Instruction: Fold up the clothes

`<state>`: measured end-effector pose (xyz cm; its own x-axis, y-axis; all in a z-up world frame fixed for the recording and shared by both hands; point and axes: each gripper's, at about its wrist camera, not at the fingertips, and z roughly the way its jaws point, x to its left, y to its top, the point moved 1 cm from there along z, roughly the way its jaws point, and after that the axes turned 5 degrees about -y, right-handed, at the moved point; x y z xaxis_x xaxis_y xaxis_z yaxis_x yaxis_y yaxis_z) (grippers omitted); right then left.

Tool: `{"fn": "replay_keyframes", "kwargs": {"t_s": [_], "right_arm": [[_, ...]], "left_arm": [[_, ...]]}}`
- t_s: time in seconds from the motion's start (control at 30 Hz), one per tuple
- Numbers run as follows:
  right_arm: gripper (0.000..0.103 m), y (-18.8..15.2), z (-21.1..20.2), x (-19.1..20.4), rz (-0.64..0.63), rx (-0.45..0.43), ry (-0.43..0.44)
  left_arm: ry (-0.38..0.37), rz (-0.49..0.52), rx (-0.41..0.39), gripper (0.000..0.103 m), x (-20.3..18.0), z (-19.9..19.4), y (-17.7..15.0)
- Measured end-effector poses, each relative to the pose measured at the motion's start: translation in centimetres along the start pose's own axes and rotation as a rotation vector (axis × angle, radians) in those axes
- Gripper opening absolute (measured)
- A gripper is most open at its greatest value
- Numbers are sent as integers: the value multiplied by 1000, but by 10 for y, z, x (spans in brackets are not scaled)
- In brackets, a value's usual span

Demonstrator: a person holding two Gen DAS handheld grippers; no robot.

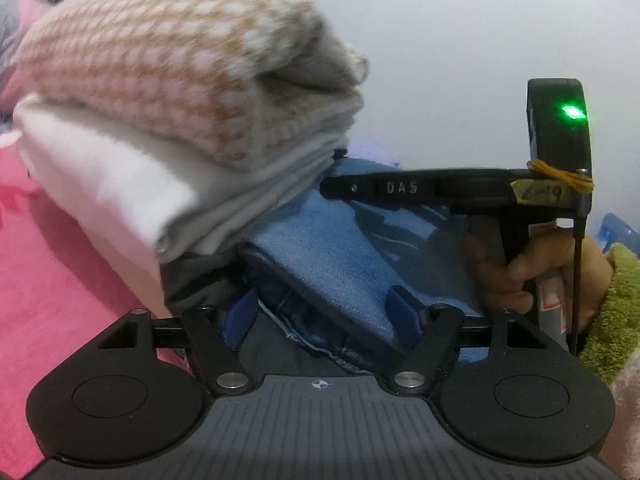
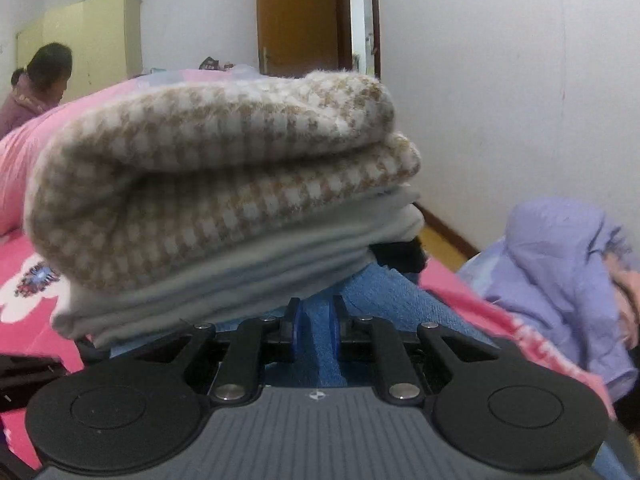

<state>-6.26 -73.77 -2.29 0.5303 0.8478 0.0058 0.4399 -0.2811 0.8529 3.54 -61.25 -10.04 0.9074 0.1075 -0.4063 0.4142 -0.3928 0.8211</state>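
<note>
Most of the folding looks done: a checked sweater point(image 2: 216, 168) lies folded on a folded white garment point(image 2: 224, 280), and both rest on folded blue jeans point(image 1: 332, 248), a tidy stack on the pink bedspread point(image 1: 52, 280). The right gripper point(image 2: 316, 332), at six o'clock in its own view, has its jaws nearly together, pinching a fold of the blue cloth under the stack. The left gripper point(image 1: 320, 316) has its jaws spread around the jeans' edge, not pressing. In its view a hand point(image 1: 532, 272) holds the other tool at three o'clock. A lilac garment point(image 2: 560, 280) at four o'clock lies crumpled, seemingly still unfolded.
</note>
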Motion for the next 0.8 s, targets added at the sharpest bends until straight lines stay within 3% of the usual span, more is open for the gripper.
{"fn": "replay_keyframes", "kwargs": {"t_s": [0.17,0.27,0.5,0.67,0.8], "right_arm": [[14,5,20,7,-40,42,-4],[13,-1,19,6,-25,18,3],[15,6,-16,-4,32,-65,39],[15,5,-47,-17,1,-138,-72],[14,-3,-28,-27,-27,-84,-137]], "left_arm": [[-34,-36,-17,73,10,2,-2],[-32,-38,-16,74,7,-1,-3],[36,77,-73,69,-19,-33,5],[24,185,-176,69,-44,-60,13],[0,185,-115,69,-50,-32,19]]}}
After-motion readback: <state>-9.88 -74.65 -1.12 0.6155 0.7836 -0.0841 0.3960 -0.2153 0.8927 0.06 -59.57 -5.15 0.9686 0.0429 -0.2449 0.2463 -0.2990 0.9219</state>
